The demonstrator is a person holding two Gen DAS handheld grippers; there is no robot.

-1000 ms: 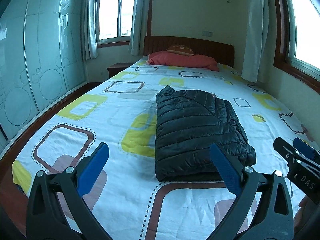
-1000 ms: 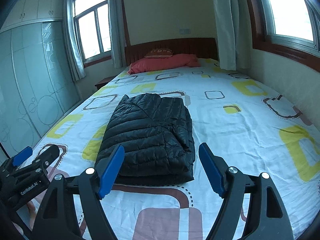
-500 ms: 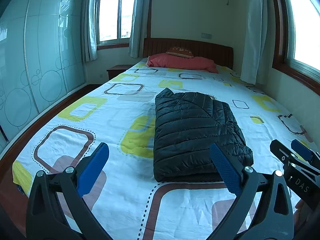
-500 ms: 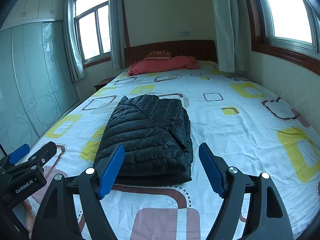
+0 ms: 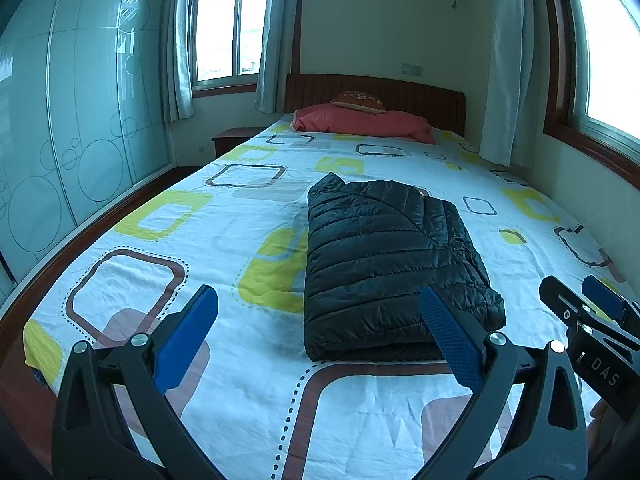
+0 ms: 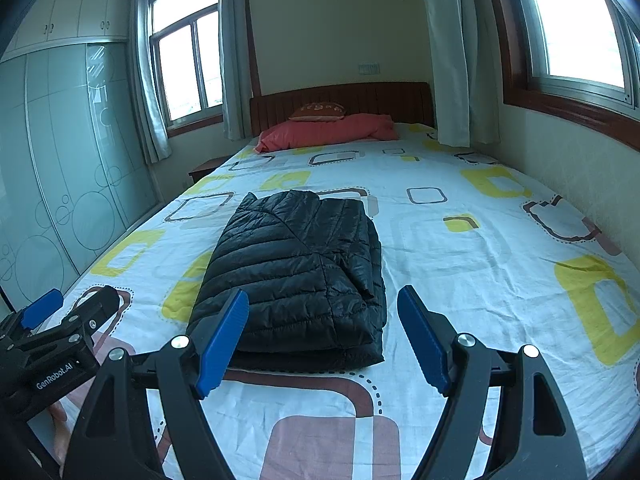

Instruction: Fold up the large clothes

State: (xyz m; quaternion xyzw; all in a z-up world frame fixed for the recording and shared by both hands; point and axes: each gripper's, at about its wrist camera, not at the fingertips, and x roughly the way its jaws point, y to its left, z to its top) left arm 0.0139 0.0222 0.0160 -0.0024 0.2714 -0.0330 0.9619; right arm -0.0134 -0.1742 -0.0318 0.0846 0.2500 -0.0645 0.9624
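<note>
**Jacket folded, both grippers held clear**

At the left of the left wrist view, your left gripper (image 5: pixel 318 336) hangs with its blue pads spread wide and nothing between them, short of the near edge of the black puffer jacket (image 5: pixel 384 256). The jacket lies as a compact folded rectangle at the middle of the patterned bedsheet (image 5: pixel 168 264), collar end toward the red pillow (image 5: pixel 360 122) in the upper centre. Toward the right, your right gripper (image 6: pixel 322 336) is likewise spread and empty, just in front of the fold. Both stand off the cloth, probably because the fold looks finished and needs no pinching.
</note>
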